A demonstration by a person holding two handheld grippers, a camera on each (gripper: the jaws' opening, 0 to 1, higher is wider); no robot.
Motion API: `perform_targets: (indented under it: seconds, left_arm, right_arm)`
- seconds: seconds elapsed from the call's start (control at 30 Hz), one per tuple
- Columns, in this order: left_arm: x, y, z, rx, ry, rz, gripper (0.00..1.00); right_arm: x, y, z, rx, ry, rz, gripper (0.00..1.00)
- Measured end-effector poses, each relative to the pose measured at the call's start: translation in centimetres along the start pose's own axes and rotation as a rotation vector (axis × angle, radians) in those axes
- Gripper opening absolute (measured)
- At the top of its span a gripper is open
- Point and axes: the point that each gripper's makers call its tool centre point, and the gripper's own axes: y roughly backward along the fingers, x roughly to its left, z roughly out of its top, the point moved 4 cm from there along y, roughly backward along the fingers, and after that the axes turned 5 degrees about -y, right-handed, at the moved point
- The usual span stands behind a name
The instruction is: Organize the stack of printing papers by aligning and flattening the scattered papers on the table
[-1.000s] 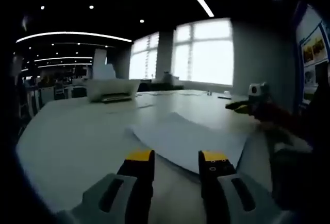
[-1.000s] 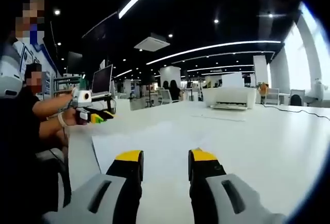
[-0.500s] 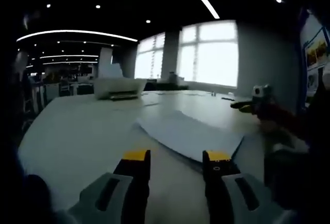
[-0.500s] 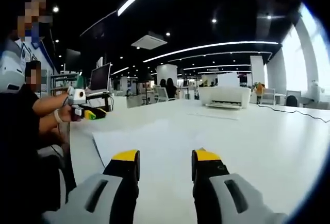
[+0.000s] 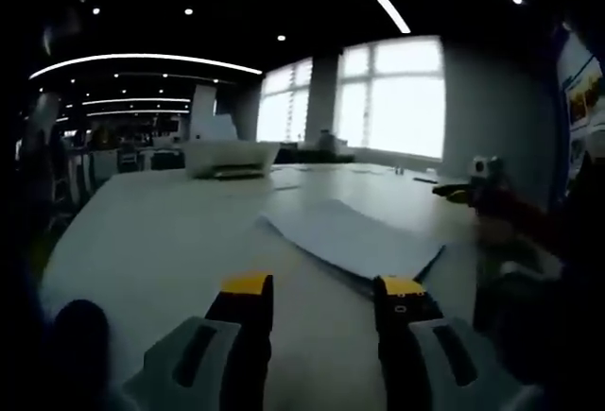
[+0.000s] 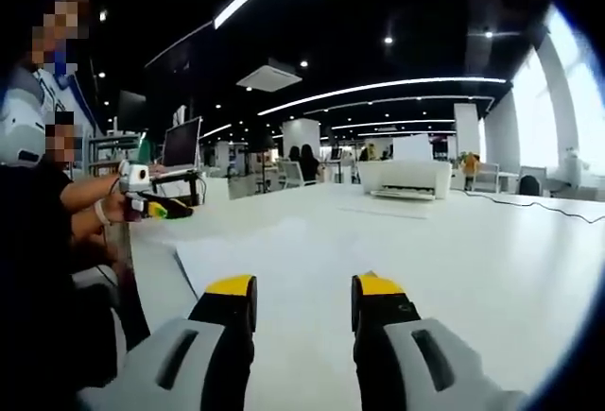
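A stack of white printing paper [image 5: 354, 238] lies on the white table [image 5: 151, 241], a little ahead of my left gripper [image 5: 323, 288]. That gripper stands open with nothing between its yellow-tipped jaws. In the right gripper view the same paper stack [image 6: 274, 255] spreads out just in front of my right gripper [image 6: 302, 288], which is also open and empty. The right gripper [image 5: 468, 192] also shows at the right of the left gripper view, held over the table's edge. In the right gripper view the left gripper [image 6: 156, 207] hangs at the left, in a person's hand.
A white printer [image 5: 230, 157] stands far across the table, also seen as the printer [image 6: 405, 178] in the right gripper view. A cable [image 6: 544, 205] runs along the table at the right. A person's arm [image 6: 80, 213] and dark body fill the left. Bright windows [image 5: 397, 97] lie behind.
Both cameras have drifted slightly; the paper stack sits a bit farther from my left jaws than a second ago. Both grippers stay open and the paper looks unmoved.
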Motion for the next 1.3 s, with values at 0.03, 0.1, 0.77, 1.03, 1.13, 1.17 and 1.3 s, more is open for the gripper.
perform_targets:
  seconds: [0.03,0.1,0.77,1.03,1.13,1.17,1.3]
  left_arm:
    - [0.0,0.2,0.0,-0.002,0.002,0.003,0.47]
    - [-0.1,0.6,0.0,0.001,0.002,0.010,0.47]
    - [-1.5,3.7,0.9,-0.014,-0.027,0.049,0.46]
    - [-1.8,4.8,1.1,-0.019,-0.033,0.057,0.46]
    - [-1.8,5.4,1.2,-0.022,-0.038,0.064,0.46]
    - [-1.8,5.6,1.3,-0.022,-0.040,0.067,0.46]
    - [-2.0,6.5,1.3,-0.026,-0.046,0.078,0.46]
  right_arm:
    - [0.1,0.2,0.1,-0.003,0.000,-0.001,0.36]
    - [0.2,0.5,0.2,-0.006,0.003,-0.003,0.35]
    - [1.1,3.9,1.1,-0.039,0.024,-0.036,0.35]
    - [1.8,4.6,1.4,-0.047,0.033,-0.040,0.35]
    - [2.2,5.2,1.6,-0.051,0.040,-0.044,0.35]
    - [2.3,5.4,1.7,-0.053,0.042,-0.045,0.35]
    - [2.5,6.4,1.9,-0.069,0.042,-0.061,0.35]
